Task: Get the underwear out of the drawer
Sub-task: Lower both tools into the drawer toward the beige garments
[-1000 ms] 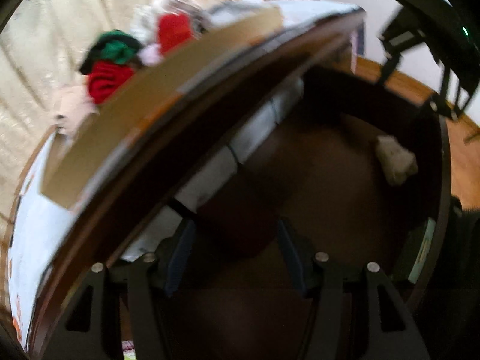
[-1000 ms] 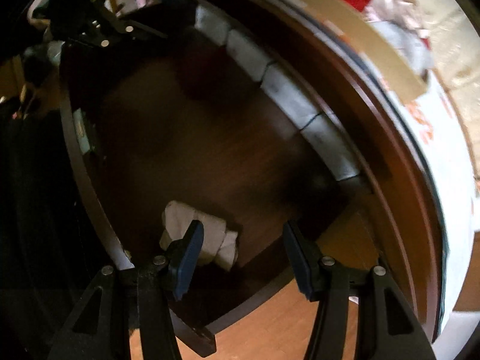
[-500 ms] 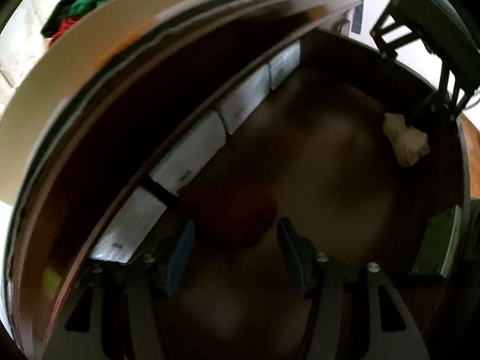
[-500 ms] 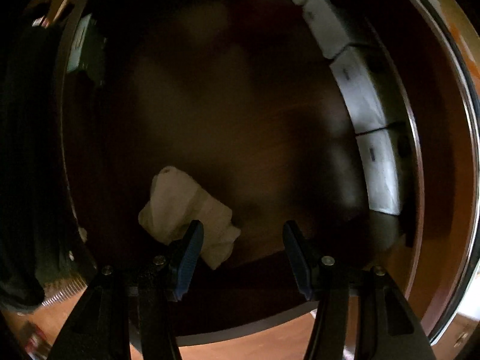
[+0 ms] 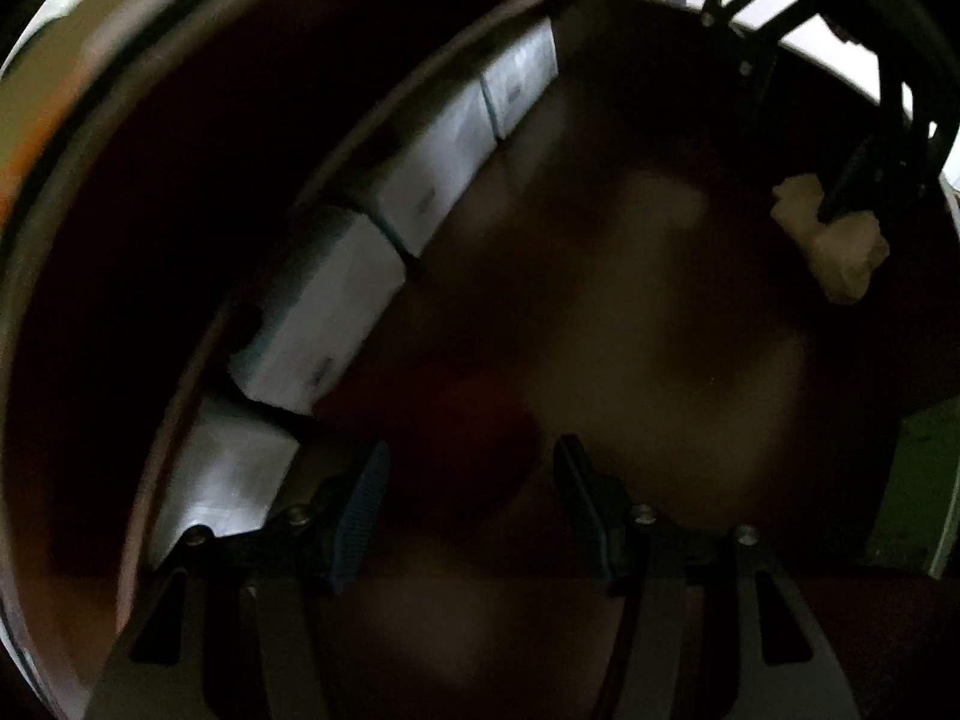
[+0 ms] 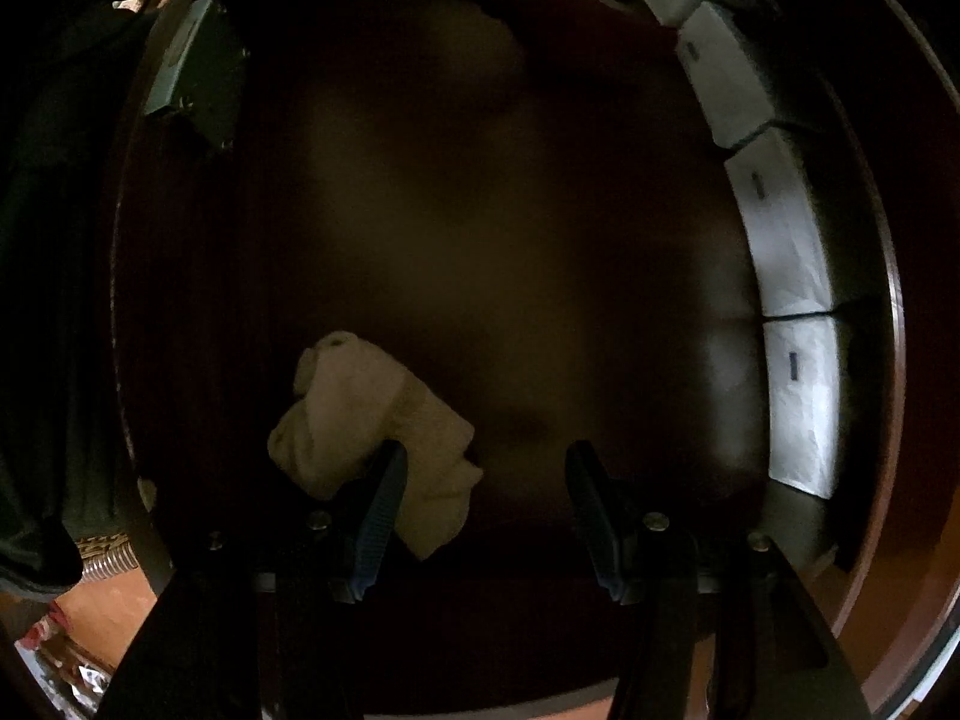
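Right wrist view gives the closest look: the right gripper (image 6: 480,480) points down into the drawer (image 6: 180,312) with its jaws released, and nothing is pressed between them. Just under its left finger (image 6: 381,510) lies a crumpled cream underwear (image 6: 360,408). The finger covers part of the cloth, but I cannot tell if it touches it or only hangs above. Most of the bundle is to the left of the gap between the jaws, so the gap itself stands mostly over bare dark wood. The long axis of the bundle runs from upper left to lower right in this view, slanted against the line between the two fingers.

Left wrist view shows the left gripper (image 5: 471,504), also released and holding nothing, over a dark reddish shape (image 5: 444,426) that is too blurred to name. From there the cream underwear (image 5: 831,240) is far, at the upper right, with a finger of the right gripper (image 5: 852,171) over it.

At the far edge of the drawer, a row of white packets (image 6: 786,240) lies along the wall.

My judgement: the right hand is much nearer, and it needs a small shift to its left side so that the cloth comes between the jaws.
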A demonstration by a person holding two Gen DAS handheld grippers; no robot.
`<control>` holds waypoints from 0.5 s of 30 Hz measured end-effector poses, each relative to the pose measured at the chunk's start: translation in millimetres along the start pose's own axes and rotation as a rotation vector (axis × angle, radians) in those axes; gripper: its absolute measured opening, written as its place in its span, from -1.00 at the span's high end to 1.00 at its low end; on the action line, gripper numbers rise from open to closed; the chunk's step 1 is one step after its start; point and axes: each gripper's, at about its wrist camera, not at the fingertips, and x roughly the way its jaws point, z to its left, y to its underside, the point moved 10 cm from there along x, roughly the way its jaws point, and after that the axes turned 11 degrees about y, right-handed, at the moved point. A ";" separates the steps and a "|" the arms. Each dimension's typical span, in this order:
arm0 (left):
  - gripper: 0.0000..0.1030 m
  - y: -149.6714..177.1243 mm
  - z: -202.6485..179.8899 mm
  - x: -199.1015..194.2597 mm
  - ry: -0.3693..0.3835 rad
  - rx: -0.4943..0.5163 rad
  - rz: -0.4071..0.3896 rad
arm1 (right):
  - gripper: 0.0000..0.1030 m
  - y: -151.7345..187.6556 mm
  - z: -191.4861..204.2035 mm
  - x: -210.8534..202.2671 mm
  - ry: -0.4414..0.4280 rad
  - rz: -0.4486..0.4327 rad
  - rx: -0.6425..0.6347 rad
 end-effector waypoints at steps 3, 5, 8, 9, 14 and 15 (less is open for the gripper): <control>-0.12 1.7 0.2 3.7 0.002 -0.005 0.019 | -0.11 2.2 0.6 -1.8 -0.033 -0.003 0.007; -0.12 2.1 1.2 5.1 -0.005 -0.005 0.026 | -0.11 4.8 -1.3 -4.2 -0.043 0.001 0.006; -0.12 4.2 1.8 9.6 0.005 -0.016 0.049 | -0.11 10.6 -6.1 -9.9 -0.054 0.024 -0.014; -0.11 4.5 2.1 10.3 0.007 -0.020 0.052 | -0.11 12.6 -7.3 -12.0 -0.049 0.024 -0.031; 0.14 5.9 3.8 12.1 0.028 -0.047 0.059 | -0.11 13.1 -1.6 -25.9 -0.082 -0.040 -0.113; 0.24 6.1 3.8 12.0 0.036 -0.052 0.058 | -0.11 12.6 1.7 -27.1 -0.091 -0.049 -0.131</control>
